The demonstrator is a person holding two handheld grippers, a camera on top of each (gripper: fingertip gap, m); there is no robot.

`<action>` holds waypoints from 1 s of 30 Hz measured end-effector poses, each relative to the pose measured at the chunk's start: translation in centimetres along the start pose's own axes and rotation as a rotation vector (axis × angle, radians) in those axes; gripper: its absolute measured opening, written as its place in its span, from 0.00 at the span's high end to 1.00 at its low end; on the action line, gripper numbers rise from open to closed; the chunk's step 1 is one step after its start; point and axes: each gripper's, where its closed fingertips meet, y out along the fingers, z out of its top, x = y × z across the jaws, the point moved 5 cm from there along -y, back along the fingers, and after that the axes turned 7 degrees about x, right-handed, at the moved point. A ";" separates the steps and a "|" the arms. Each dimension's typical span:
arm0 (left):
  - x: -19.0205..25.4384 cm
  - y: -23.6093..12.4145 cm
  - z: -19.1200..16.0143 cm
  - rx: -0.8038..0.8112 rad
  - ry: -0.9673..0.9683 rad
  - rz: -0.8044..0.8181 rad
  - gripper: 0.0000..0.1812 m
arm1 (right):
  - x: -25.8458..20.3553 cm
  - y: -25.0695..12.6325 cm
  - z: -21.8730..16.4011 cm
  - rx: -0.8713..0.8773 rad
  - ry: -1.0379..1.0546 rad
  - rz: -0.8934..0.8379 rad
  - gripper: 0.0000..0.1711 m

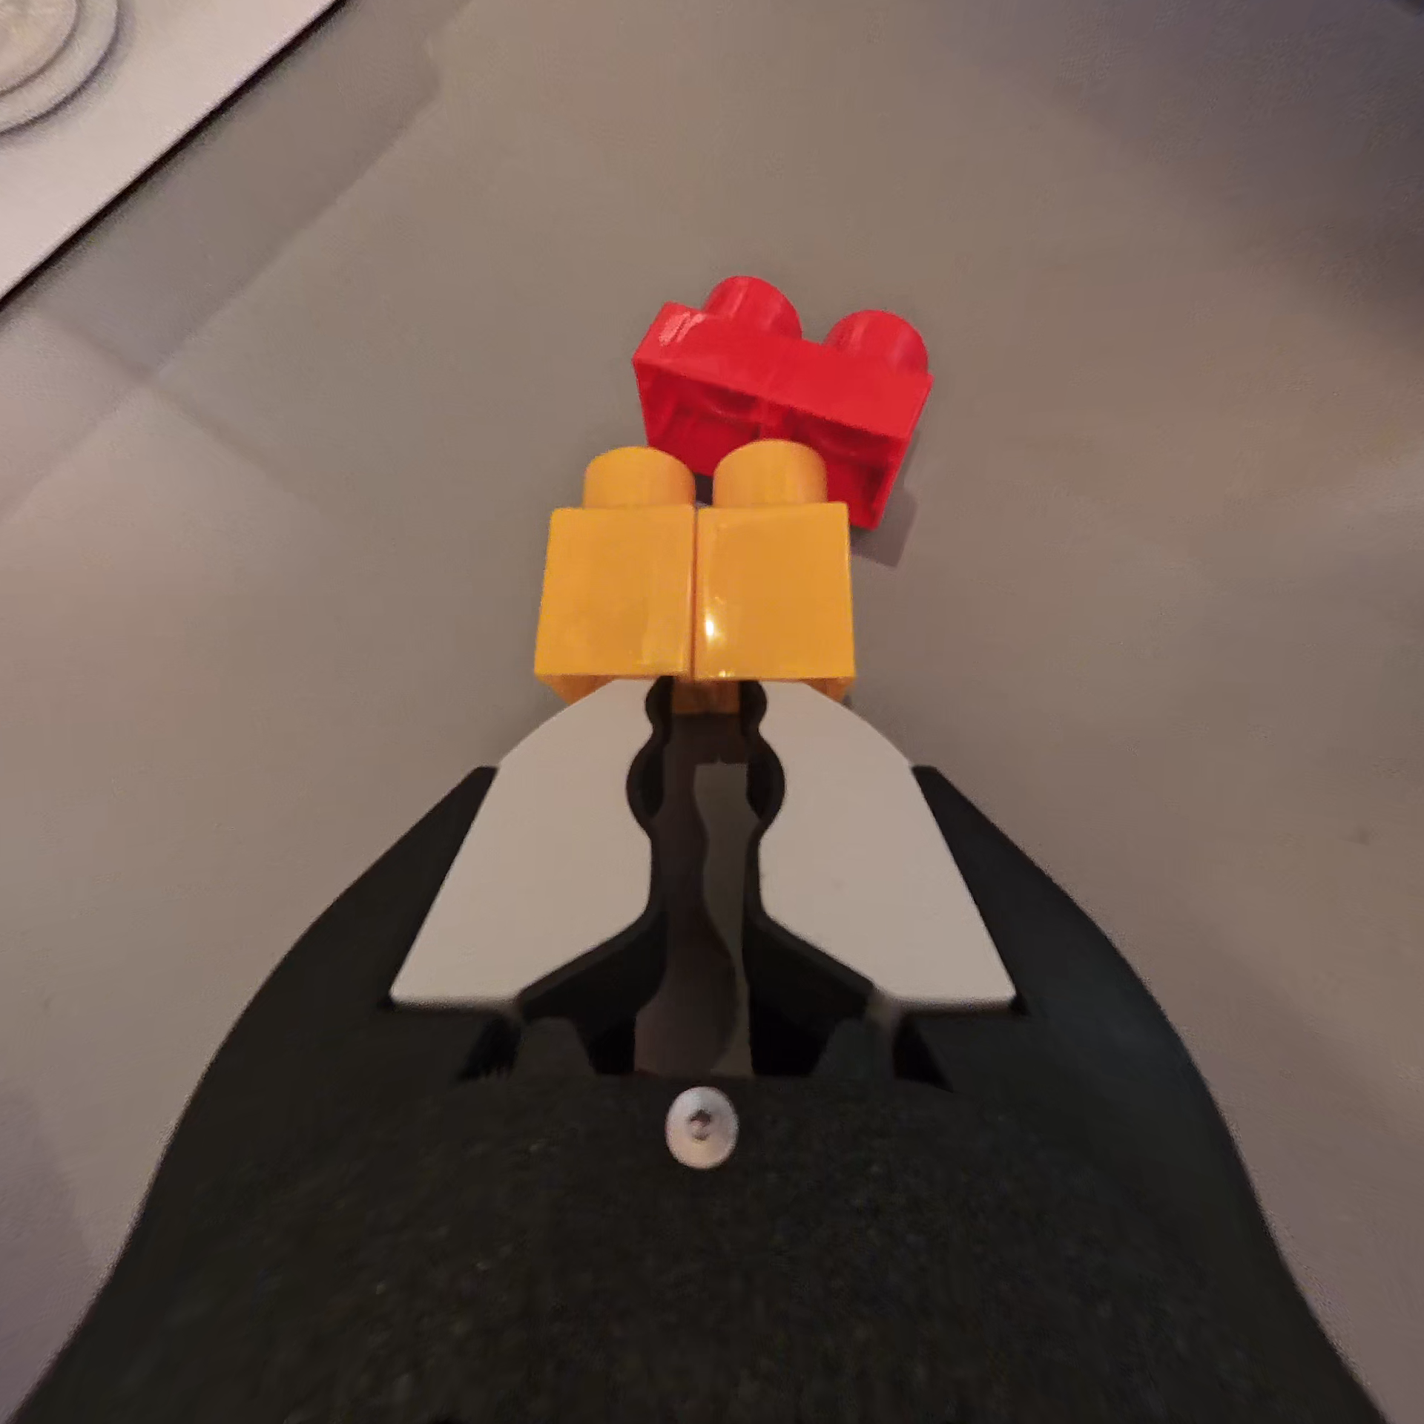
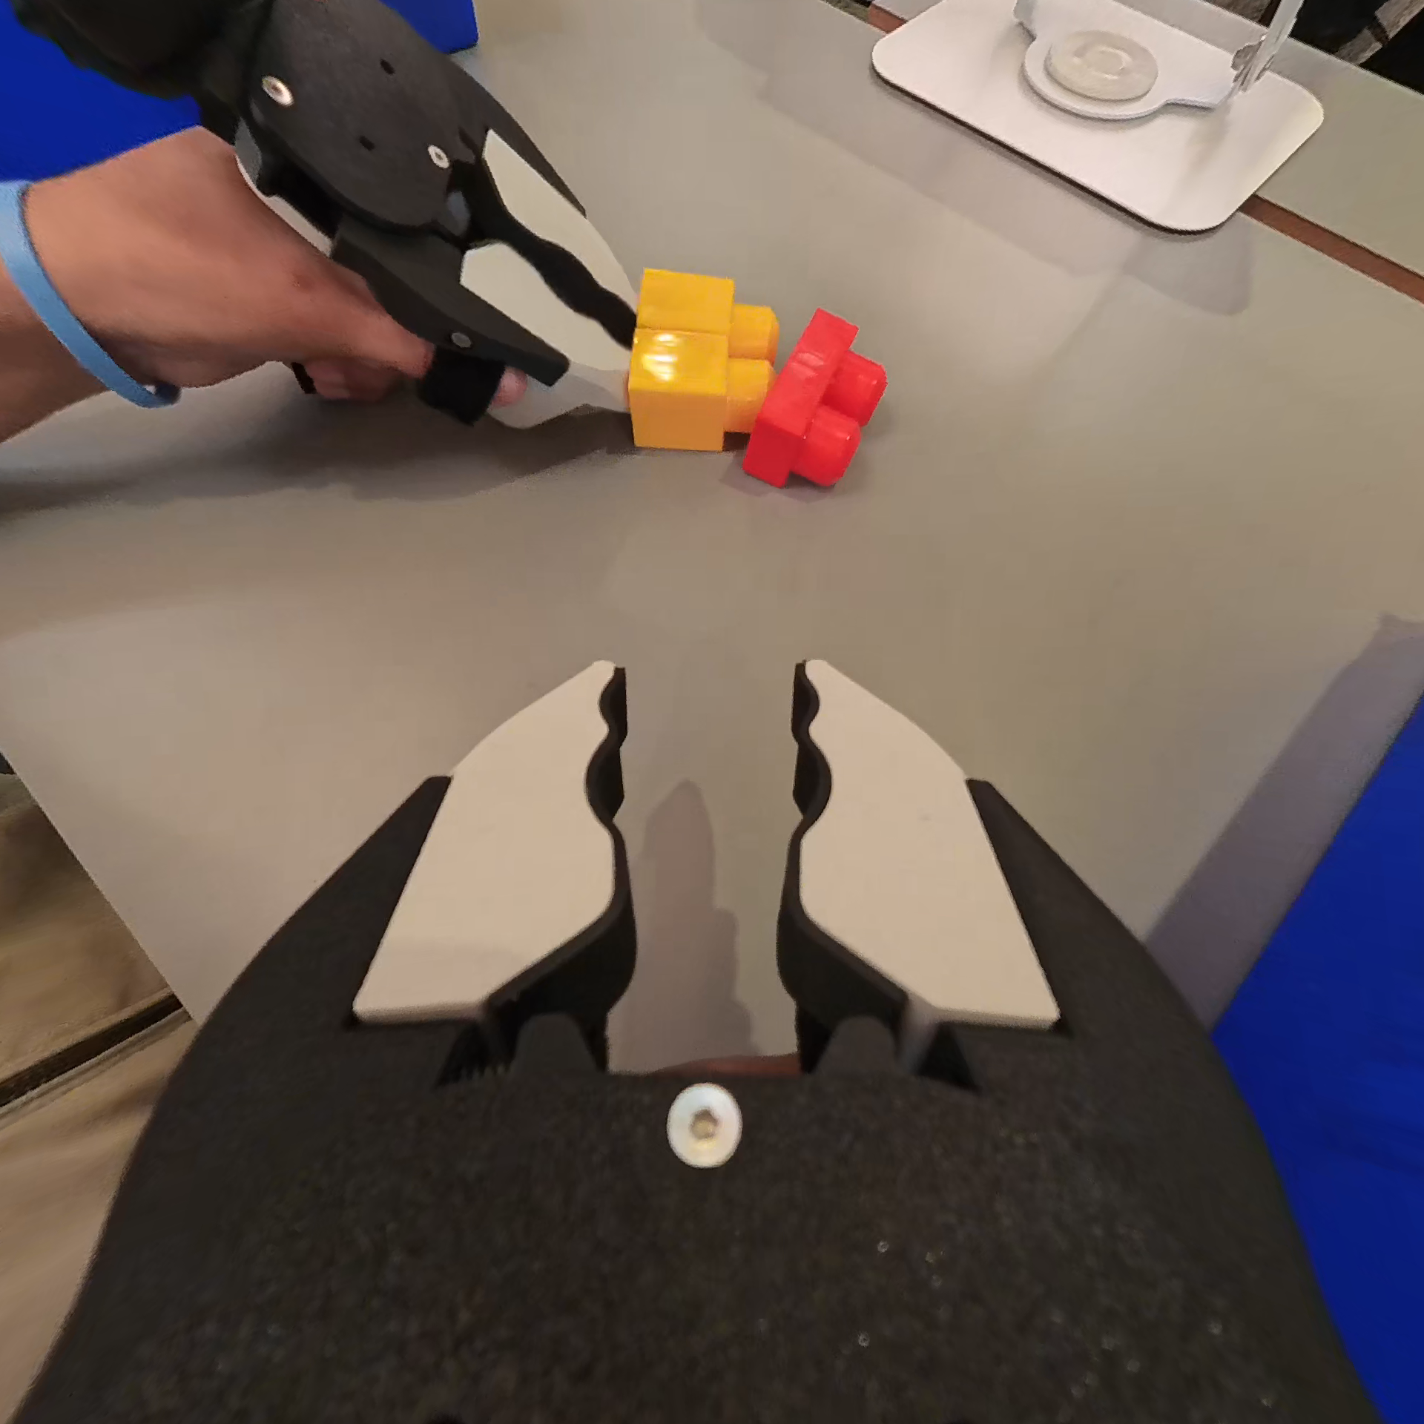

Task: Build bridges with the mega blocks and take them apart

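Left gripper (image 2: 616, 362) pinches the 2 yellow plastic single-stud blocks (image 1: 693, 593) side by side, studs pointing at the red plastic 2-stud block (image 1: 778, 401) lying tipped on the grey desk (image 2: 1002, 539), mid-desk. Right gripper (image 2: 709, 678) spread, empty, farther off.

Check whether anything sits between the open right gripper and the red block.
Nothing visible does. Only bare grey table lies between the right gripper and the red block. The left gripper and two yellow blocks are on the block's far left side.
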 end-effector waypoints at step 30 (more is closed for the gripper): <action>0.5 -7.2 -0.1 0.188 0.180 0.010 0.97 | 0.8 0.8 0.2 0.027 0.058 0.039 0.77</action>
